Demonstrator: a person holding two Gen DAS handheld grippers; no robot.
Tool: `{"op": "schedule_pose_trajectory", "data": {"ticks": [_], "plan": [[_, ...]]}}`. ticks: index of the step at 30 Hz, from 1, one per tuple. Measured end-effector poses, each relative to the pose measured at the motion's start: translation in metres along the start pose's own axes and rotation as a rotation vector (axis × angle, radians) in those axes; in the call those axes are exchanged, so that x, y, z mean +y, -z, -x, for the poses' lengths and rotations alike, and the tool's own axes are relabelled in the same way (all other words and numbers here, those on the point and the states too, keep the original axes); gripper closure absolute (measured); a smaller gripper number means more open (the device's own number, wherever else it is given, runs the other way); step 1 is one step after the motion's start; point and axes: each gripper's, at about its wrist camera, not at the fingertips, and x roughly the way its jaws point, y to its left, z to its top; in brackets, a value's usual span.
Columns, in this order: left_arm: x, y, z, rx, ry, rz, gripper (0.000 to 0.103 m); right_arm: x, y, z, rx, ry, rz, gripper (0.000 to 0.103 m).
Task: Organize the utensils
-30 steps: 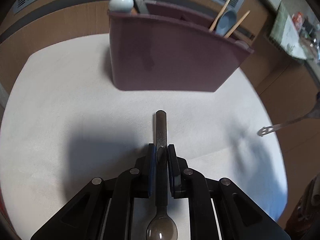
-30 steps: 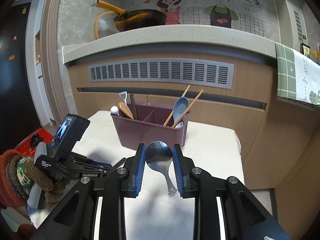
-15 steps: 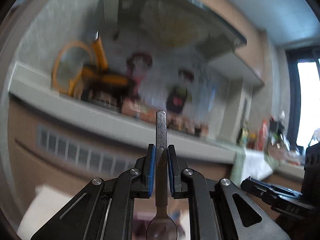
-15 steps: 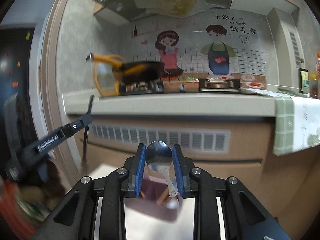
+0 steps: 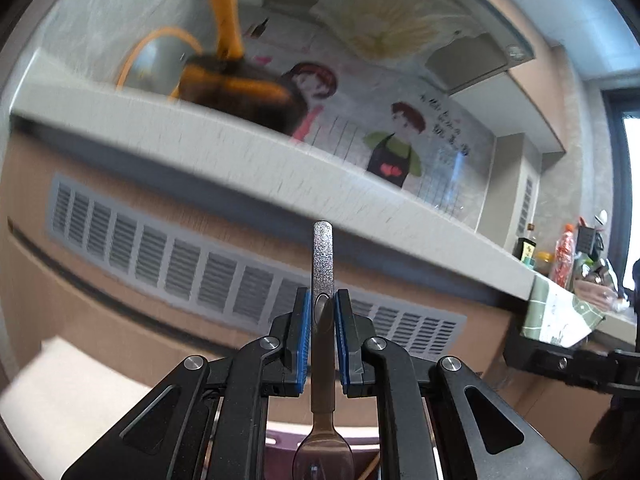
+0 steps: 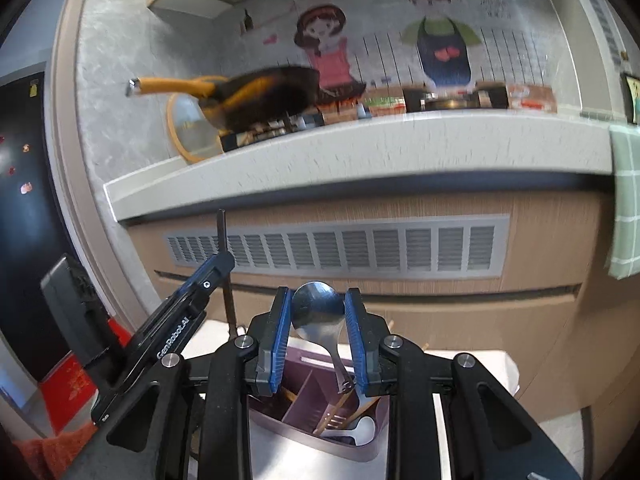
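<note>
My left gripper [image 5: 322,308] is shut on the handle of a dark spoon [image 5: 322,264], handle tip up and bowl down toward the camera, raised in front of the kitchen counter. It also shows in the right wrist view [image 6: 216,268] at the left. My right gripper [image 6: 318,312] is shut on the bowl of a shiny metal spoon [image 6: 318,306], whose handle hangs down over the maroon utensil caddy [image 6: 320,412]. The caddy has compartments holding chopsticks and a white spoon. A sliver of the caddy [image 5: 280,434] shows under the left gripper.
The caddy stands on a white table [image 6: 480,364]. Behind it is a wooden cabinet front with a grey vent grille [image 6: 340,248] and a pale countertop [image 6: 360,152] carrying a wok with a yellow handle [image 6: 248,92]. A green checked towel [image 6: 626,200] hangs at the right.
Both grippers have risen and tilted up from the table to above the caddy. The left one carried its spoon from table level to upright; the right spoon's handle now hangs over the caddy.
</note>
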Motion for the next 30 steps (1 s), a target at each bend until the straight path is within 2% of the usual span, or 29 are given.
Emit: {"op": "schedule_pose_trajectory", "data": {"ticks": [6,8,11,13,18,22,26,30], "plan": [[0.014,0.022,-0.013,0.055,-0.010,0.015,0.091,-0.009,0.018,-0.028,0.092,-0.025,-0.052,0.079],[0.021,0.029,-0.018,0.093,0.020,0.047,0.090,-0.011,0.027,-0.037,0.126,-0.022,-0.062,0.078],[0.030,0.037,-0.025,0.202,0.083,0.097,0.083,-0.014,0.041,-0.051,0.180,-0.011,-0.066,0.077],[0.033,0.039,-0.021,0.245,0.090,0.102,0.070,-0.013,0.049,-0.050,0.170,0.037,-0.037,0.076],[0.032,0.038,0.025,0.356,-0.009,0.054,0.068,-0.013,0.063,-0.021,0.136,0.065,-0.038,0.072],[0.014,0.047,0.076,0.448,-0.078,-0.114,0.068,0.000,0.088,0.014,0.138,0.060,-0.003,0.070],[-0.010,0.060,0.136,0.478,-0.185,-0.264,0.068,0.029,0.123,0.055,0.132,0.059,0.064,0.068],[-0.022,0.068,0.184,0.474,-0.259,-0.275,0.068,0.049,0.154,0.087,0.115,0.068,0.068,0.067]]}}
